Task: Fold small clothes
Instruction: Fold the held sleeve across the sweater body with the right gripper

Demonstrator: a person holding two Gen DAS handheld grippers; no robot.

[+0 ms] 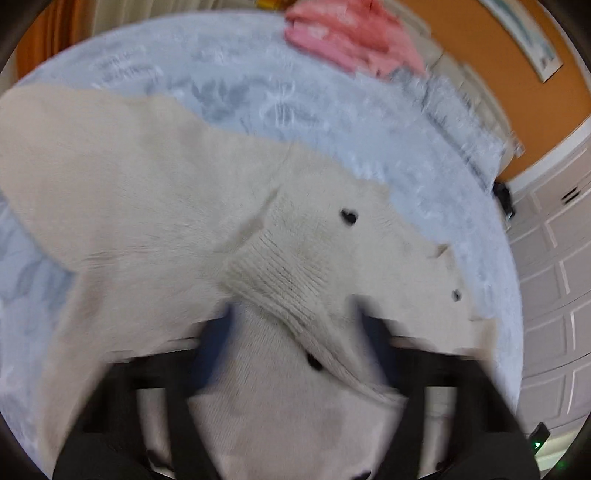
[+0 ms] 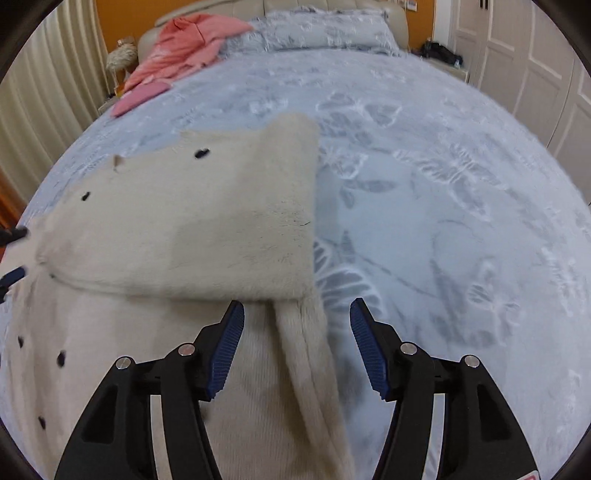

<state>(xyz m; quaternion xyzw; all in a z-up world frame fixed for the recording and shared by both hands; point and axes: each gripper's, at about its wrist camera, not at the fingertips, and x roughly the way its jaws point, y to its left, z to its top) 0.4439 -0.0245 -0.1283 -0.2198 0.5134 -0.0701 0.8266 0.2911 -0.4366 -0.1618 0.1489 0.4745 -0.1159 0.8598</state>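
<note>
A cream knitted cardigan (image 2: 177, 229) with small dark buttons lies on the bed, one part folded over the body. In the right wrist view my right gripper (image 2: 297, 314) is open, its blue pads either side of the garment's right edge strip (image 2: 310, 354), above it. In the left wrist view, which is blurred, my left gripper (image 1: 295, 325) is open with its fingers spread around the ribbed cuff (image 1: 280, 280) of the cardigan (image 1: 129, 192). Its tips show at the far left of the right wrist view (image 2: 13, 254).
A pale blue floral bedspread (image 2: 443, 206) covers the bed. Pink clothes (image 2: 181, 48) lie at the far left by the pillow (image 2: 325, 29); they also show in the left wrist view (image 1: 347, 33). White cupboard doors (image 2: 535, 66) stand on the right.
</note>
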